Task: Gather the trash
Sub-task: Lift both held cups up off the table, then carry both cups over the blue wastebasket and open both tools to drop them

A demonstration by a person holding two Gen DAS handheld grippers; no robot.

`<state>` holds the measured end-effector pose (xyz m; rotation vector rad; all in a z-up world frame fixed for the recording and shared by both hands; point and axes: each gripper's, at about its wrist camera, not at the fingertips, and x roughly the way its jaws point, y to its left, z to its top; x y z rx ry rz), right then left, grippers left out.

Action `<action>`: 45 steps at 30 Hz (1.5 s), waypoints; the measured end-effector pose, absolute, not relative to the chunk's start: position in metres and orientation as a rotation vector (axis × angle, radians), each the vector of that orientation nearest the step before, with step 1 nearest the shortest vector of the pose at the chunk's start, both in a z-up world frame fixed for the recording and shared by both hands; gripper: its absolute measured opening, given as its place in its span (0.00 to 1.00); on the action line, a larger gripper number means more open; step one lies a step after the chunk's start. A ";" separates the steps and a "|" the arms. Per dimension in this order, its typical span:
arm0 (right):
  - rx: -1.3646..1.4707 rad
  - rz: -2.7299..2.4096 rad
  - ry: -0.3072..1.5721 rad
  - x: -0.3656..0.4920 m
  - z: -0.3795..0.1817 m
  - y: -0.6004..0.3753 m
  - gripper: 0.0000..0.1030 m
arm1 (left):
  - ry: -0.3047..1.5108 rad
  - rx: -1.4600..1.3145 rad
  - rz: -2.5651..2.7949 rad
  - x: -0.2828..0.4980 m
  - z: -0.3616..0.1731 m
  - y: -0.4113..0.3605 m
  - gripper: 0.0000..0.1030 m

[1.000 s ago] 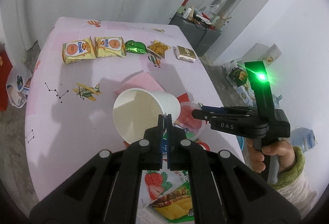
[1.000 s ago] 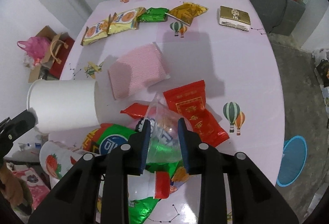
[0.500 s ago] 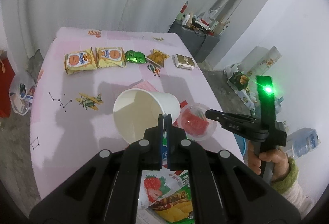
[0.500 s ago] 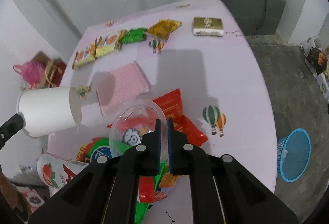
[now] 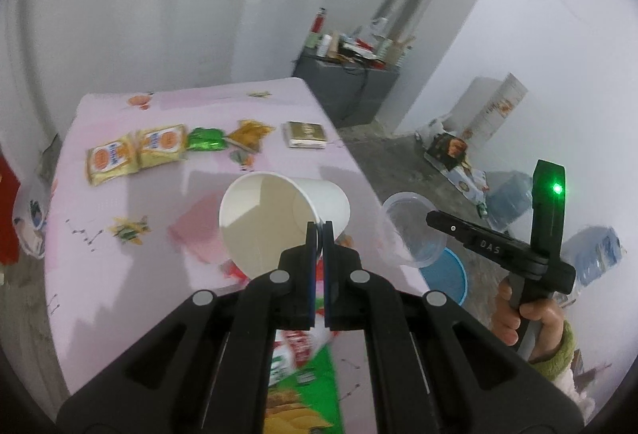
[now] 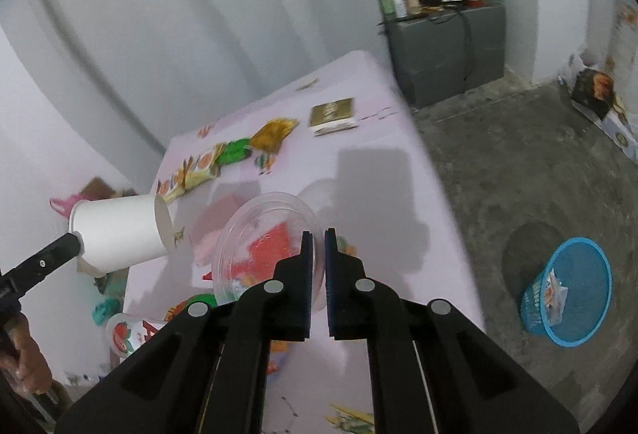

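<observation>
Both grippers are clamped tight: the left gripper [image 5: 318,224] pinches the rim of a white paper cup [image 5: 279,218], the right gripper [image 6: 318,234] a clear plastic cup [image 6: 267,246]. Wrappers [image 5: 135,152] litter the pink table [image 5: 119,274]. At four o'clock on the floor sits a blue basket [image 6: 568,290], its way unblocked.

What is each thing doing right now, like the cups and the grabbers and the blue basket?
left gripper: shut on the paper cup's rim.
paper cup: held tipped on its side, empty.
right gripper: shut on the clear plastic cup's rim.
clear plastic cup: held tilted, empty.
blue basket: upright on the floor, some trash inside.
snack packets: lying flat on the table.
</observation>
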<state>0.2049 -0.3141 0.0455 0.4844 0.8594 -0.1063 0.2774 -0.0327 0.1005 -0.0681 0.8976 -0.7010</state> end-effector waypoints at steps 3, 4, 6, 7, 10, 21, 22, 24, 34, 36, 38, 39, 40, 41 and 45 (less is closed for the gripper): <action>0.528 -0.144 0.841 0.183 0.039 -0.343 0.06 | 0.898 -0.039 -0.732 0.269 0.102 -0.062 0.01; 0.543 -0.156 0.836 0.177 0.036 -0.352 0.06 | 0.900 -0.029 -0.744 0.266 0.101 -0.072 0.01; 0.577 -0.186 0.828 0.161 0.029 -0.374 0.06 | 0.907 -0.007 -0.767 0.262 0.099 -0.096 0.01; 0.599 -0.206 0.825 0.151 0.024 -0.388 0.06 | 0.912 0.004 -0.780 0.259 0.098 -0.109 0.01; 0.655 -0.252 0.817 0.127 0.010 -0.419 0.06 | 0.928 0.036 -0.816 0.252 0.092 -0.145 0.01; 0.866 -0.471 0.803 0.030 -0.060 -0.539 0.06 | 1.042 0.195 -0.955 0.220 0.038 -0.305 0.01; 0.884 -0.510 0.806 0.020 -0.069 -0.553 0.06 | 1.058 0.217 -0.973 0.215 0.028 -0.323 0.01; 0.908 -0.569 0.820 0.005 -0.085 -0.576 0.06 | 1.103 0.262 -1.013 0.206 0.008 -0.354 0.01; 0.992 -0.797 0.909 -0.021 -0.170 -0.665 0.06 | 1.322 0.431 -1.129 0.160 -0.112 -0.489 0.01; 0.993 -0.820 0.902 -0.020 -0.177 -0.676 0.06 | 1.346 0.446 -1.154 0.149 -0.131 -0.513 0.01; 0.993 -0.841 0.891 -0.017 -0.183 -0.690 0.07 | 1.373 0.432 -1.182 0.144 -0.145 -0.531 0.01; 0.997 -0.850 0.881 -0.017 -0.188 -0.697 0.08 | 1.400 0.409 -1.200 0.141 -0.156 -0.545 0.01; 0.999 -0.855 0.879 -0.015 -0.194 -0.704 0.09 | 1.418 0.396 -1.208 0.138 -0.163 -0.553 0.04; 1.001 -0.855 0.885 -0.015 -0.198 -0.710 0.22 | 1.435 0.389 -1.206 0.135 -0.170 -0.558 0.09; 0.971 -0.872 0.897 -0.015 -0.210 -0.721 0.50 | 1.467 0.310 -1.147 0.133 -0.192 -0.567 0.39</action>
